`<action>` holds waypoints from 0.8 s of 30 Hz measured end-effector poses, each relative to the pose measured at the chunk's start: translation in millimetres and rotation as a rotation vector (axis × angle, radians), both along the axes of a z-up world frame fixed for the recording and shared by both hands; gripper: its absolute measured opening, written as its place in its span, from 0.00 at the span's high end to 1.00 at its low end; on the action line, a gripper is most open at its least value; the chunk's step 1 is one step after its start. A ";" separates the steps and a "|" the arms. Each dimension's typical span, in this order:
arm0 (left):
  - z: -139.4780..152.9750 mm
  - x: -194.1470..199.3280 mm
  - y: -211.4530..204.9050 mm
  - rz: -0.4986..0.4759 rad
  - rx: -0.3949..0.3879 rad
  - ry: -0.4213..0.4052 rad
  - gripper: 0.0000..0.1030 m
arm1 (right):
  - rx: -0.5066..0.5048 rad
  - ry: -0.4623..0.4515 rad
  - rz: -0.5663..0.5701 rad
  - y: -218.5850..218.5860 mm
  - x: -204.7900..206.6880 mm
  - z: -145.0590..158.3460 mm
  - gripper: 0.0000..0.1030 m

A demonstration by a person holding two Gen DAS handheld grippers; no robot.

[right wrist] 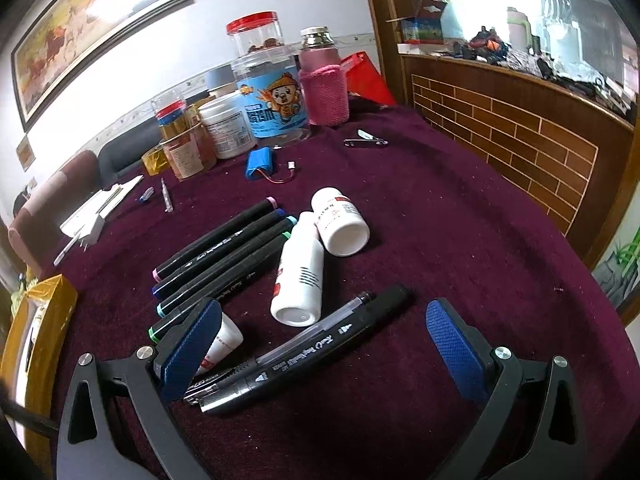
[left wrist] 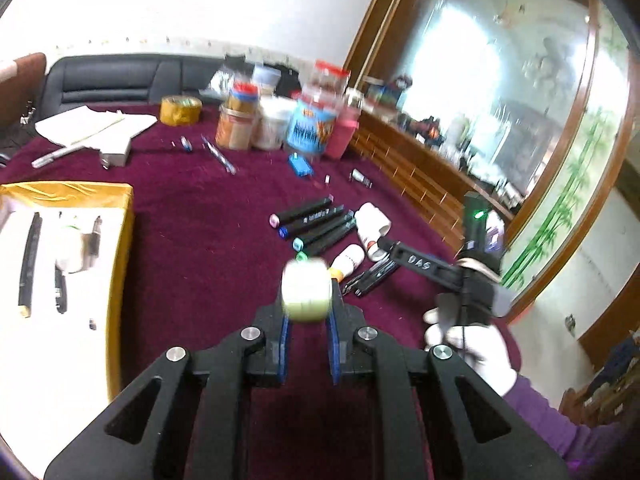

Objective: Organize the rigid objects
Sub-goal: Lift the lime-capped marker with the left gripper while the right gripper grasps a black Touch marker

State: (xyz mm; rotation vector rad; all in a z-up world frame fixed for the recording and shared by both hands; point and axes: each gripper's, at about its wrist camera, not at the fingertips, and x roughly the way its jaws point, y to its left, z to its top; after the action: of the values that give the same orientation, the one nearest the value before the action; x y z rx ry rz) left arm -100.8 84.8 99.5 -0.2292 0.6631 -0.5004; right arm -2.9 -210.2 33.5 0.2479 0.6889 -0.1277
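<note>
The left gripper (left wrist: 306, 322) clamps a pale roll (left wrist: 306, 291). The right gripper (right wrist: 324, 344) gapes over a black marker (right wrist: 320, 350); white bottles (right wrist: 300, 270) lie at twelve o'clock.

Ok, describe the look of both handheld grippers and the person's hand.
Both the left gripper and right gripper have black linkage frames, silver pivot bolts and blue textured finger pads. The right hand wears a white glove and a purple sleeve.

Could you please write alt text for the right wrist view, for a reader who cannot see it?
The open right gripper hovers over a dark red tablecloth, above a black marker and a clear pen. Beyond lie two white bottles, a row of markers and jars.
</note>
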 end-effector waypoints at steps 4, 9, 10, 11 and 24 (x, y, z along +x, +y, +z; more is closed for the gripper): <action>15.0 -20.4 24.8 0.022 -0.029 -0.061 0.88 | 0.020 0.012 0.013 -2.9 2.0 0.1 0.03; 18.7 -36.1 54.4 0.038 -0.068 -0.088 0.88 | 0.012 -0.034 0.040 -3.5 -9.4 27.5 0.03; 17.1 -38.1 58.6 0.041 -0.077 -0.089 0.88 | 0.019 -0.033 0.062 -2.9 -8.8 34.9 0.03; 16.4 -38.9 64.8 0.043 -0.094 -0.090 0.88 | 0.026 -0.024 0.084 -1.4 -6.2 41.0 0.03; 12.6 -45.0 94.1 0.024 -0.150 -0.108 0.88 | 0.154 0.250 0.090 -6.7 17.5 26.0 0.46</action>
State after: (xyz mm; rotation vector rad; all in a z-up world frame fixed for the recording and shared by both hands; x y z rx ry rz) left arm -145.8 178.9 112.1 -0.3483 0.5172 -0.5362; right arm 14.6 -216.9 59.4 0.3521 0.9592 -0.0193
